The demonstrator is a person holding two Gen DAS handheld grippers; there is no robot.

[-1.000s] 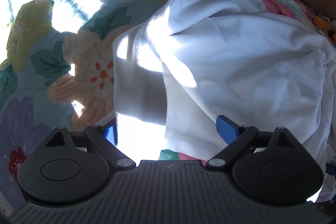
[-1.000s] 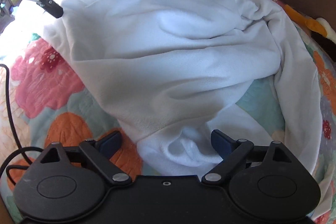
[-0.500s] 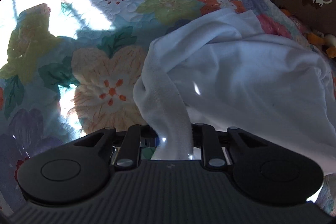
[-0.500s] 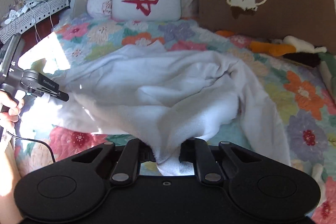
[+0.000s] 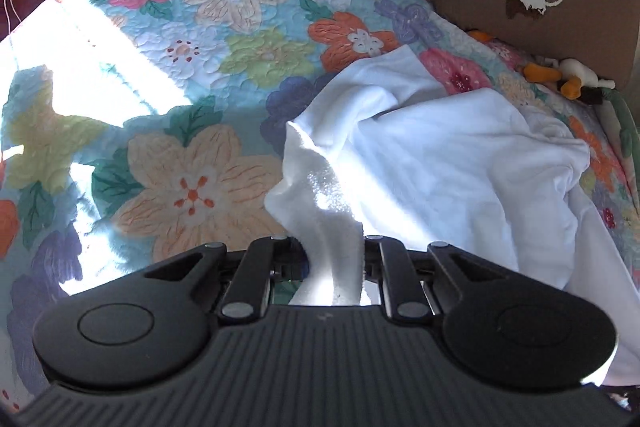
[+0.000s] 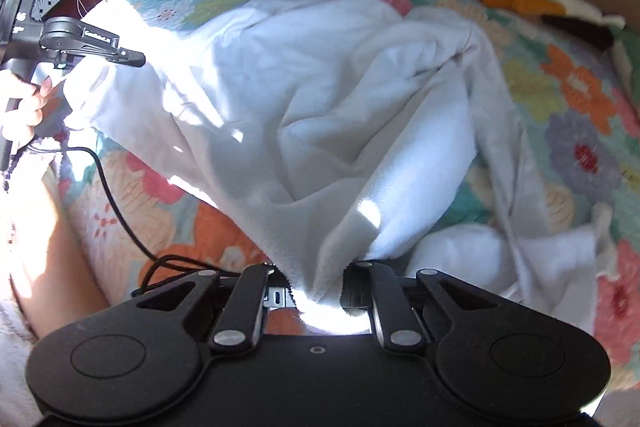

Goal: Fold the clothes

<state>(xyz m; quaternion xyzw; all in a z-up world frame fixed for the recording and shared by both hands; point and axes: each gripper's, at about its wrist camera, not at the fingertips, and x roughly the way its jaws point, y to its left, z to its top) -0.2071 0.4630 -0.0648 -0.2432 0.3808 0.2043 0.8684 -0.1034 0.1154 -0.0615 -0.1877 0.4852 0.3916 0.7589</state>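
Both tongs clamped on white garment (image 5: 432, 163).
Left tongs (image 5: 334, 263) and right tongs (image 6: 320, 287) each pinch an edge above floral bed (image 5: 192, 75).

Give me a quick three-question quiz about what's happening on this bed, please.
1. True or false: the left hand-held gripper is shut on the white fleece garment.
2. What is the right hand-held gripper holding?
3. The garment lies on: A) a wooden table, B) a floral quilt, C) a tiled floor.

Key: 1. True. 2. An edge of the same white fleece garment. 3. B.
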